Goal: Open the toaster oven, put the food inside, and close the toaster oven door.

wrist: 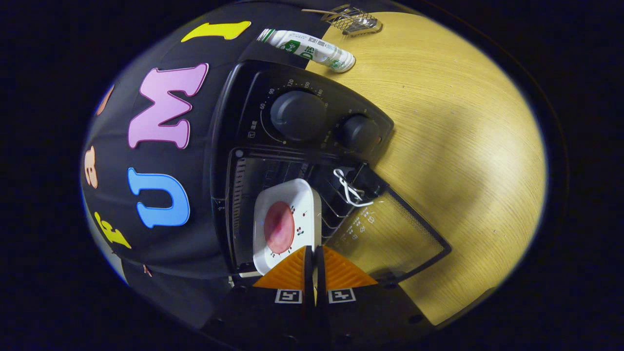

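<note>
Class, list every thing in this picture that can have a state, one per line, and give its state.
Black toaster oven: glass door open.
White square plate with pink food: gripped by its rim, partly inside the oven.
Gripper: fingers shut on the plate's rim.
White-and-green tube: lying on its side on the wooden table.
Metal wire clip: lying on the table.

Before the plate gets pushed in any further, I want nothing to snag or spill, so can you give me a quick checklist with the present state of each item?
1. Toaster oven door open: ok.
2. Tongs gripping the white plate at its rim: ok, fingers nearly closed on it.
3. Food sitting on the plate: ok.
4. Plate at the oven opening: ok.
5. Plate resting on the wire rack: cannot tell.
6. White clip on the rack clear of the plate: ok.
</note>
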### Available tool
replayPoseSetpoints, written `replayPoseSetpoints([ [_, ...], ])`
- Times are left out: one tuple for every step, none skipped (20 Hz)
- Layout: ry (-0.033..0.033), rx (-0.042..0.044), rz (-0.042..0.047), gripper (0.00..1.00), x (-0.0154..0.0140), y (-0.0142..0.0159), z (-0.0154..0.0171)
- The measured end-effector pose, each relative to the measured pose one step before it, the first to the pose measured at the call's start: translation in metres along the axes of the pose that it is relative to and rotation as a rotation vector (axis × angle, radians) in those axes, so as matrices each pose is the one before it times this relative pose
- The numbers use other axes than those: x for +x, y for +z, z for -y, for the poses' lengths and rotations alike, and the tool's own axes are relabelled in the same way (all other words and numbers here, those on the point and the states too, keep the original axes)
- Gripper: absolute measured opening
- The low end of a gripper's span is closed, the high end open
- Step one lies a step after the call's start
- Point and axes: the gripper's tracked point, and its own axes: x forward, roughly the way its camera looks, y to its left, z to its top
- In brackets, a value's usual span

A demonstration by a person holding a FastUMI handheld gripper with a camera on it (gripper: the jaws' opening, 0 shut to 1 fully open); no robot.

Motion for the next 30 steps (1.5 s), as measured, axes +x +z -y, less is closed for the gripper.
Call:
replayPoseSetpoints([
  [0.00827, 0.01329, 0.01732, 0.05, 0.00536, 0.00321, -0.00181],
  [0.00926, 0.0176, 0.01311, 0.05, 0.00461, 0.00233, -0.00217],
  [0.00739, 0.01974, 0.01427, 0.05, 0.00592, 0.00324, -0.00312],
  [0.01176, 0.01608, 0.01887, 0.05, 0.00442, 0.0034, -0.00276],
  [-0.00234, 0.01419, 0.0229, 0.05, 0.00592, 0.00259, -0.00169],
  [-0.00387, 0.00985, 0.02488, 0.05, 0.00511, 0.00414, -0.00037],
  [-0.00749, 0.00655, 0.02286, 0.05, 0.00324, 0.00258, -0.00032],
  [-0.00382, 0.00691, 0.01338, 0.05, 0.00403, 0.0009, -0.00068],
  [-0.00433, 0.00343, 0.00569, 0.05, 0.00373, -0.00051, 0.00001],
  [-0.00088, -0.00525, 0.01195, 0.05, 0.00329, 0.00092, -0.00027],
  [0.00733, -0.00827, 0.01087, 0.05, -0.00012, -0.00071, -0.00154],
  [0.01407, -0.00374, 0.01164, 0.05, -0.00081, 0.00051, -0.00308],
  [0.01872, 0.00005, 0.009, 0.06, -0.00023, -0.00027, -0.00443],
  [0.01508, 0.0004, 0.00523, 0.11, 0.00065, -0.0014, -0.00371],
  [0.00553, -0.00224, -0.00165, 0.14, -0.00327, -0.00096, -0.00148],
  [0.00087, -0.00281, -0.00524, 0.17, -0.00307, -0.00137, -0.00111],
  [0.00125, -0.00444, -0.0081, 0.2, -0.00363, -0.00405, -0.0011],
  [-0.00226, -0.01, -0.01475, 0.29, -0.00462, -0.00377, 0.00066],
  [0.00979, -0.01278, -0.01111, 0.29, -0.00327, -0.0044, -0.00103],
  [0.0062, -0.01572, -0.01654, 0.4, -0.00561, -0.00574, -0.00082],
  [0.00841, -0.0184, -0.01441, 0.48, -0.00541, -0.00565, -0.0007],
  [0.00891, -0.02113, -0.01459, 0.62, -0.00562, -0.00671, -0.00155],
  [0.00388, -0.02649, -0.01275, 0.8, -0.00779, -0.00031, 0.00004],
  [-0.00055, -0.02466, -0.01207, 0.99, -0.00244, -0.01035, 0.0],
  [-0.00013, -0.03063, -0.00691, 0.98, -0.01047, -0.0086, -0.00002],
  [-0.00237, -0.03523, -0.00548, 0.98, -0.00712, -0.00594, -0.00014],
  [-0.00266, -0.03871, -0.00174, 0.98, -0.00813, -0.00587, 0.00043],
  [-0.00407, -0.04178, 0.00178, 0.98, -0.0075, -0.00484, 0.00057],
  [-0.00664, -0.04592, 0.0016, 0.98, -0.00711, -0.00539, 0.00101],
  [-0.01076, -0.04982, 0.00121, 0.98, -0.00677, -0.0054, 0.00186],
])
